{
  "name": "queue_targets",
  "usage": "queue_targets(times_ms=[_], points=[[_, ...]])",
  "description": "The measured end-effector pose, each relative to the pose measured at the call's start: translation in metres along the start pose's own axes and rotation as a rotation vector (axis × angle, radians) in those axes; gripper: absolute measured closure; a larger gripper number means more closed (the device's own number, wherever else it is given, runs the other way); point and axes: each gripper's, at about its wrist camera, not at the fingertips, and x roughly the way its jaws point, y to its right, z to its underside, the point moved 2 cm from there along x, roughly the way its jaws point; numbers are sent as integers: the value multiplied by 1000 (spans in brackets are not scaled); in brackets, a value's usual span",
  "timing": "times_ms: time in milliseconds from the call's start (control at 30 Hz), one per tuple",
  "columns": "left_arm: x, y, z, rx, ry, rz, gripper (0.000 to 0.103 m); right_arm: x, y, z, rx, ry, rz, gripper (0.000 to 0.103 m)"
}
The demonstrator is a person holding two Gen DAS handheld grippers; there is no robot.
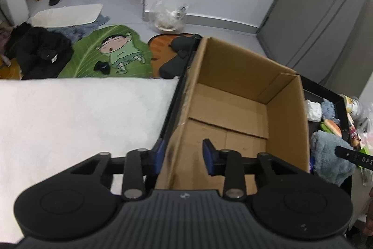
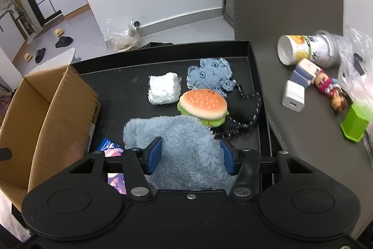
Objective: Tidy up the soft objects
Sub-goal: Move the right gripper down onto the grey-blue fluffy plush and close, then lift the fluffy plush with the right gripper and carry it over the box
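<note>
A fluffy blue-grey plush (image 2: 181, 146) lies at the near end of a black tray (image 2: 121, 85). My right gripper (image 2: 190, 156) straddles it, one blue pad on each side, touching the fur but not squeezed shut. Behind it lie a plush hamburger (image 2: 202, 104), a black heart-shaped cushion (image 2: 244, 109), a blue furry cloth (image 2: 209, 74) and a white wrapped pad (image 2: 164, 88). An empty cardboard box (image 1: 233, 109) stands left of the tray. My left gripper (image 1: 184, 155) is open, straddling the box's near left wall. The plush also shows in the left wrist view (image 1: 328, 155).
A white padded surface (image 1: 81, 113) lies left of the box. On the grey counter right of the tray are a tipped cup (image 2: 303, 48), a white charger (image 2: 293, 99), a small doll (image 2: 331, 90), a green box (image 2: 354, 125) and a plastic bag (image 2: 356, 57). Rugs and clothes cover the floor.
</note>
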Motion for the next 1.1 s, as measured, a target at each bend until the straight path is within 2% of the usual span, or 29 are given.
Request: queue_targets(times_ms=[200, 367, 533, 800, 933, 1100], points=[[1, 3, -1, 28, -9, -34, 81, -8, 7, 8, 83, -40, -3, 56], [2, 2, -10, 66, -21, -19, 85, -12, 13, 19, 159, -104, -18, 56], [-1, 9, -21, 131, -16, -18, 86, -20, 13, 30, 201, -142, -34, 47], [4, 18, -16, 170, 2, -47, 85, -29, -10, 34, 79, -103, -7, 20], [7, 20, -14, 183, 18, -57, 85, -24, -15, 33, 20, -92, 43, 19], [10, 17, -13, 136, 69, -49, 85, -21, -21, 30, -32, -62, 64, 19]])
